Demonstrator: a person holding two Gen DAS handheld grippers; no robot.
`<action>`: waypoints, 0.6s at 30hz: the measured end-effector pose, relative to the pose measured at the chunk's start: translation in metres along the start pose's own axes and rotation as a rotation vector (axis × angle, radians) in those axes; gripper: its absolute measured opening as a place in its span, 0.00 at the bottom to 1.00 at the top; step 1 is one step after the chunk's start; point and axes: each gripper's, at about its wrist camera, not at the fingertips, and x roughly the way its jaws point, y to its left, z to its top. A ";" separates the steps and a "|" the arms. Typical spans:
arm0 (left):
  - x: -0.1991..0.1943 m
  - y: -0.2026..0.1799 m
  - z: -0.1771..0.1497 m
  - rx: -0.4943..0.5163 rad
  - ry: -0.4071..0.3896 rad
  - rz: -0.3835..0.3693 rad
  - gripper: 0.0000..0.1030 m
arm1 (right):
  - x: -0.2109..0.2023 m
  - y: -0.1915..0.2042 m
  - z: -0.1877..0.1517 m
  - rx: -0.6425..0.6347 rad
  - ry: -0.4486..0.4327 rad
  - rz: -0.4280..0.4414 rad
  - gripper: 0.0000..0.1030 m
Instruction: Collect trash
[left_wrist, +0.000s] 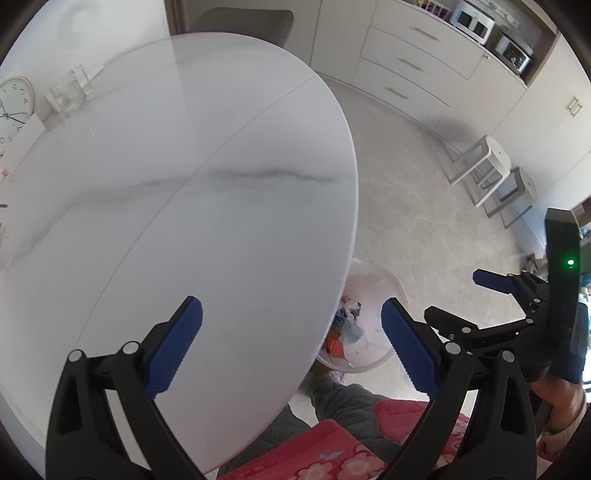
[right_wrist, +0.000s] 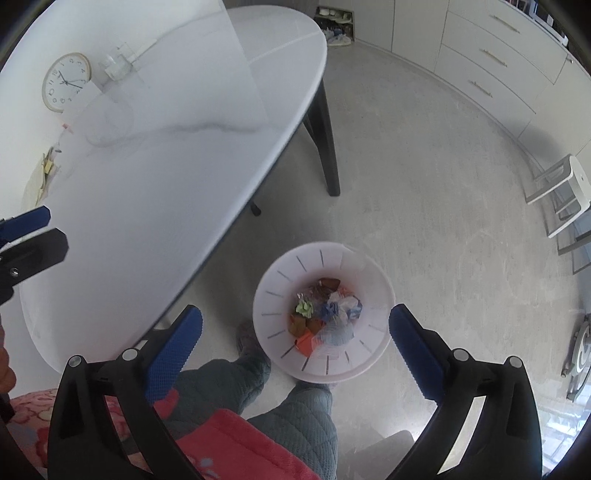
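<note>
Both hand-held grippers, right (right_wrist: 295, 332) and left (left_wrist: 291, 343), released and empty over the bin (right_wrist: 373, 354); knocking its rim could tip the trash (right_wrist: 325, 314).

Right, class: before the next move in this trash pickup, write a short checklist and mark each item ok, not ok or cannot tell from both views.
1. Right tongs open, nothing held: ok.
2. Left tongs open, nothing held: ok.
3. Bin upright on floor beside table: ok.
4. Trash inside bin: ok.
5. Right tongs above bin: ok.
6. Loose trash left on table: cannot tell, far edge unclear.
</note>
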 end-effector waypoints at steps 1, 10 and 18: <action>-0.002 0.002 0.001 -0.005 -0.009 0.007 0.90 | -0.003 0.003 0.003 -0.007 -0.011 0.001 0.98; -0.055 0.022 0.017 -0.091 -0.147 0.091 0.92 | -0.057 0.034 0.041 -0.085 -0.158 0.021 0.98; -0.131 0.043 0.038 -0.190 -0.331 0.205 0.92 | -0.132 0.071 0.082 -0.207 -0.356 0.043 0.98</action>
